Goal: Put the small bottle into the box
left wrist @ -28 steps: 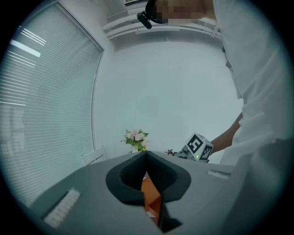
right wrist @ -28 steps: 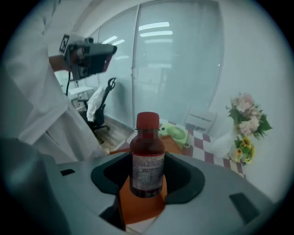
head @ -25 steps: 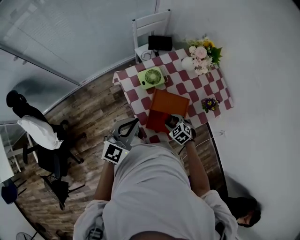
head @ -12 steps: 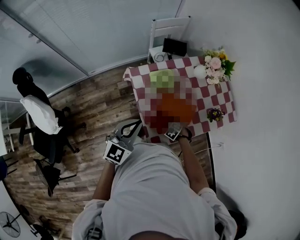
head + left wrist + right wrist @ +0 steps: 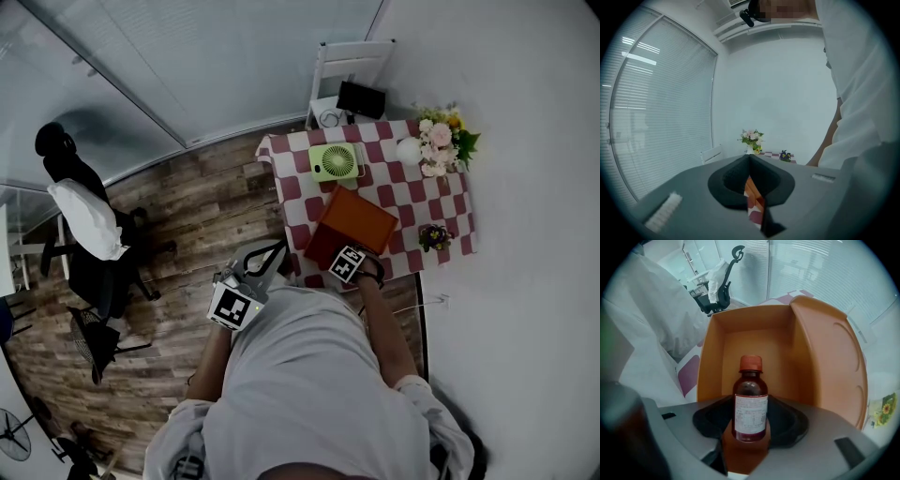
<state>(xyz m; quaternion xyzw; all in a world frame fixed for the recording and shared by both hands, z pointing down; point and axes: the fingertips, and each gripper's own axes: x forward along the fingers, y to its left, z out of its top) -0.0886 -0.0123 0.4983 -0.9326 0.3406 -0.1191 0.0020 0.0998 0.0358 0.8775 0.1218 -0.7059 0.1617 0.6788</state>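
Bottle: the small brown glass bottle [image 5: 750,404], orange cap and white label, is clamped between the jaws of my right gripper [image 5: 750,430]. Its long axis runs along the jaws, cap toward 12 o'clock in the right gripper view.
Box: the orange cardboard box [image 5: 754,341] lies open directly beyond the cap at 12 o'clock, with its lid flap folded out at 3 o'clock. I judge the bottle is not yet inside.
Nearer tool: the right gripper sits at the box's 6 o'clock edge in the head view. My left gripper [image 5: 246,281], jaws pressed together on nothing, hangs off the table at 8 o'clock.
Surface: a red-and-white checked tablecloth [image 5: 441,202], with a green fan [image 5: 334,161] and a pink flower bunch [image 5: 439,141] beyond the box.
Room: wood-plank floor [image 5: 187,225], and a white chair [image 5: 352,66] at 12 o'clock.
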